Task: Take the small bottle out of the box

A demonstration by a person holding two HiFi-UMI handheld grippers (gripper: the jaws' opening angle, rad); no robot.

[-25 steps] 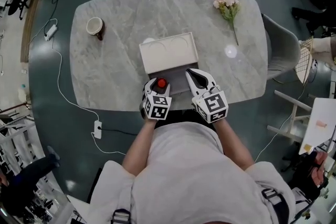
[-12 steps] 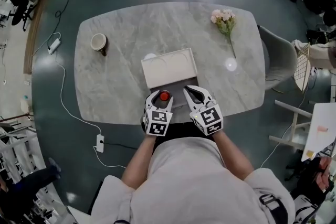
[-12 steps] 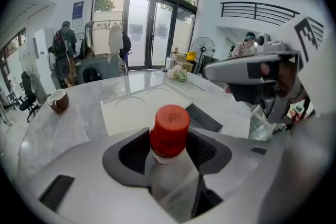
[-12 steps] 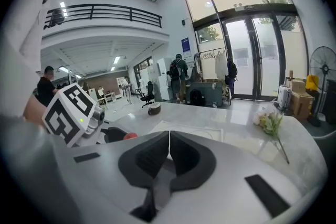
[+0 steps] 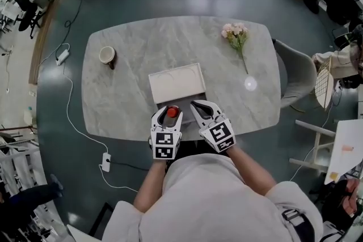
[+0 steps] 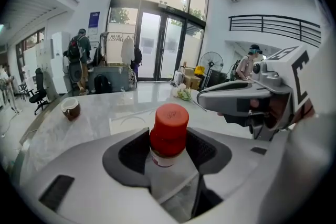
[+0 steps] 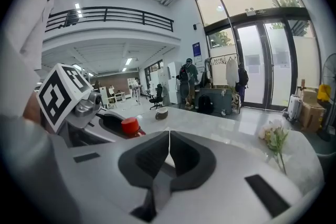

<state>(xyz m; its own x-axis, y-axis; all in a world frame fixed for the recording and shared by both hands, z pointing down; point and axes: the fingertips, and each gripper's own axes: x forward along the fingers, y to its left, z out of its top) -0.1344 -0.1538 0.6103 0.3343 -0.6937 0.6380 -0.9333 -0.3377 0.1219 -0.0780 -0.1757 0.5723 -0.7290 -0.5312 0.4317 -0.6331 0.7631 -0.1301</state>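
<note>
**Bottle gripped in left tool, at near edge of box**

Table (image 5: 130, 65): grey marble, holding a box, a mug (image 5: 106, 55) at the far left and a sprig of flowers (image 5: 235, 34) at the far right.

Box (image 5: 177, 83): white, flat, lying mid-table just beyond both tools.

Left tool (image 5: 169, 117): jaws closed on the bottle's body below the cap. The left gripper view shows both pads against it.

Right tool (image 7: 168, 157): jaws pressed together with nothing between them, parked just beside the left tool at the box's near right corner.

Bottle (image 6: 169, 134): small, red cap, upright in the left tool, on the person's side of the box's white panel. The head view does not settle whether it is fully past the rim.

Change over the last second: slight. The view has shifted, but both tools keep about the same station against the box's near edge, and the bottle stays clamped without slipping or tilting.

Reading: the grasp looks secure and the removal is mostly done. What probably remains is carrying the bottle clear and setting it on the table.
</note>
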